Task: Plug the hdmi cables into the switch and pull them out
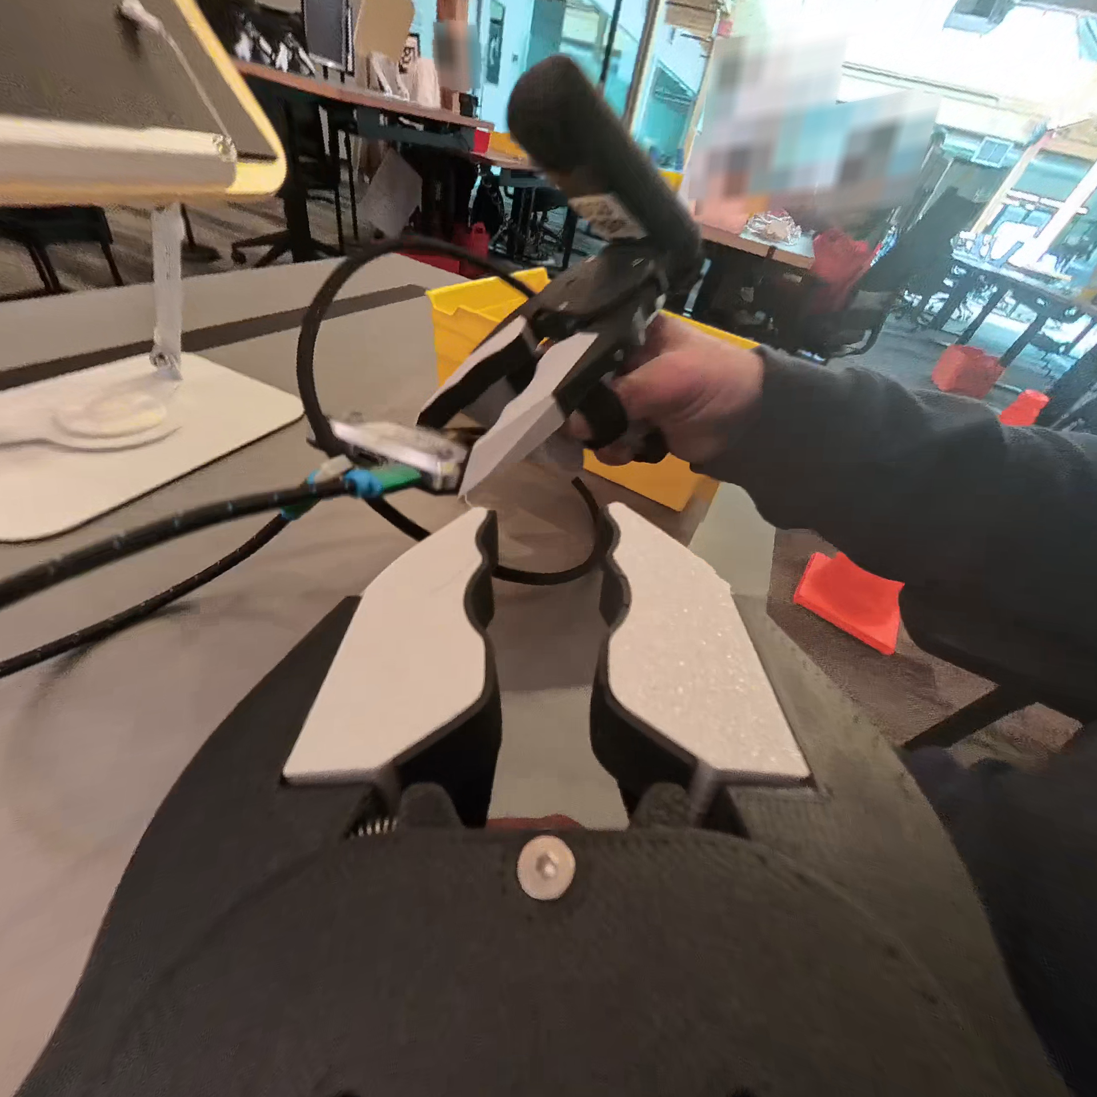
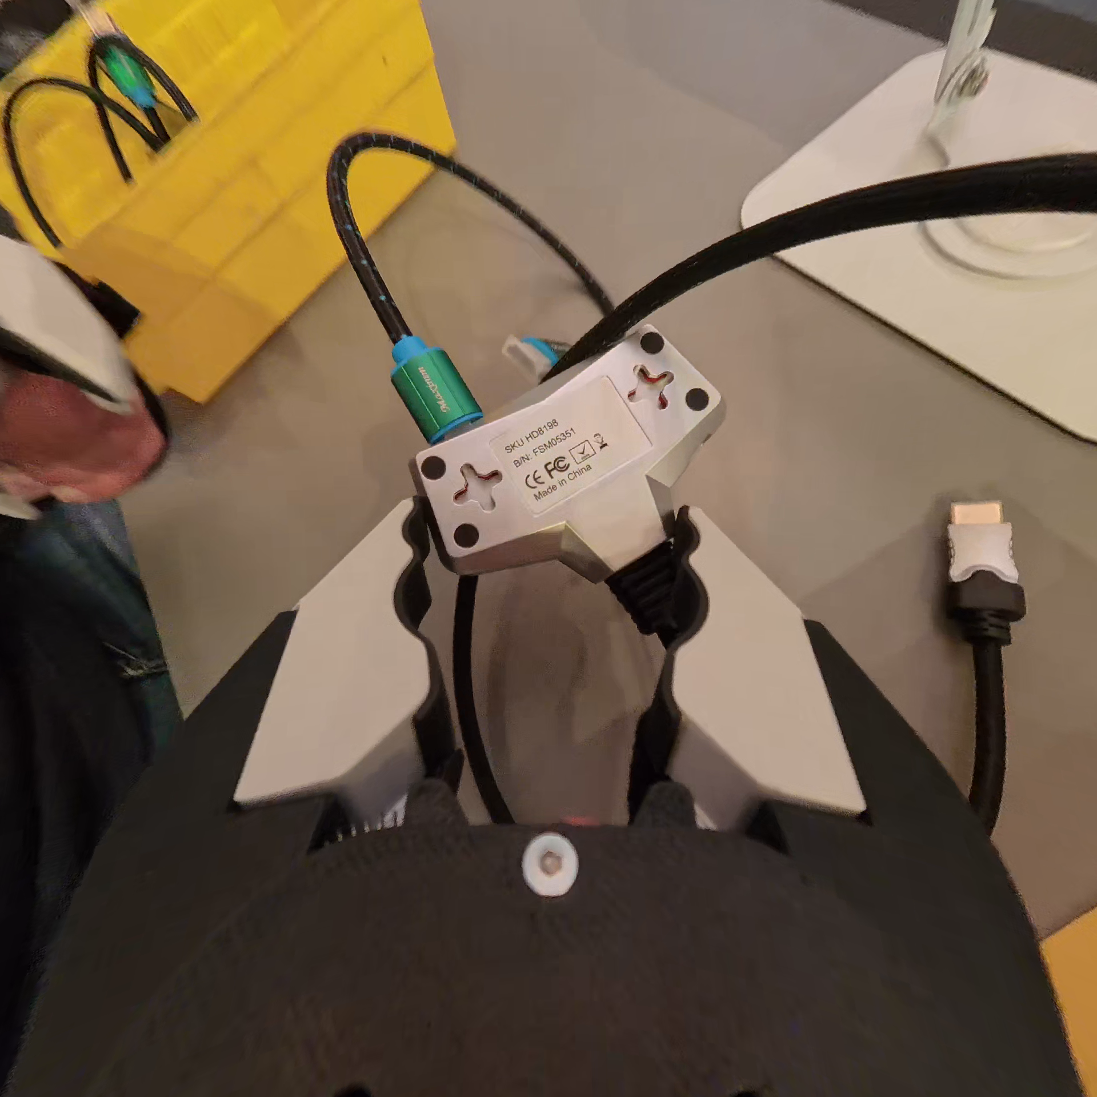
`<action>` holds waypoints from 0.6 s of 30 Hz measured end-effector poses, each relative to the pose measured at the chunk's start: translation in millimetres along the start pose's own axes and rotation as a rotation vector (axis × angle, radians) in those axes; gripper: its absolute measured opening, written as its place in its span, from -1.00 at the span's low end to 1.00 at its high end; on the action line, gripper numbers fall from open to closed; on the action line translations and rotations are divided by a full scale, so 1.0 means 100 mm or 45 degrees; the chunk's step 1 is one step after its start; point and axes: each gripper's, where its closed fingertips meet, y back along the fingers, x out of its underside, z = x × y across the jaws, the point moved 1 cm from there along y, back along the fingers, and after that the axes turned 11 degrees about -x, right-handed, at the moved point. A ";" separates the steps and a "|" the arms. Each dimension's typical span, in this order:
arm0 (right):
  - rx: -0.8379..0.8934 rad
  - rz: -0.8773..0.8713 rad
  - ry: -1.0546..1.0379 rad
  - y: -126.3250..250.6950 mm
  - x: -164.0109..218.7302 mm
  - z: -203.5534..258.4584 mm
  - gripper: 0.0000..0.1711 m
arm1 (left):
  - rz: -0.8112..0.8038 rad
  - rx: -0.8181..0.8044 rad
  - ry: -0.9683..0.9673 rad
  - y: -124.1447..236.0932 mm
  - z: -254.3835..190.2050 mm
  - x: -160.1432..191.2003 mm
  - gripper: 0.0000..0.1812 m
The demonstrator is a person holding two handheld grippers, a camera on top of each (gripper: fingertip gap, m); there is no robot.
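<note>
The right claw (image 2: 552, 537) holds the switch (image 2: 570, 451) above the bench (image 2: 771, 356), label side up, with its two fingers closed on the narrow tail end where the switch's own black cord comes out. The grip is only on this small end, so the body can turn between the fingers if somebody pushes or pulls a plug from the side.

One cable with a green plug (image 2: 436, 395) sits in a port on the far side, and a thick black cable (image 2: 771, 225) goes in beside it (how deep it sits I cannot see, the switch hides the port). A third plug with a silver head (image 2: 982, 549) lies free on the bench at the right.

The left claw (image 1: 549, 522) is open and empty, a little below and near the switch (image 1: 403, 448). If it takes the green plug by the cord and not by the metal shell, the cord may bend sharply or slip. If the pull is not straight along the port, the switch may twist out of the right claw and fall near the yellow bin (image 2: 249, 196)
</note>
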 end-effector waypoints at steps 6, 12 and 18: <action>0.052 0.305 0.073 -0.21 0.41 -0.05 -0.06 | 0.026 -0.038 -0.108 0.06 -0.04 -0.04 -0.67; 0.099 0.475 0.111 -0.31 0.60 -0.05 -0.05 | 0.044 -0.037 -0.121 0.08 -0.09 -0.04 -0.67; 0.069 0.466 0.057 -0.32 0.60 -0.03 -0.01 | 0.093 -0.113 -0.204 0.18 -0.07 -0.08 -0.62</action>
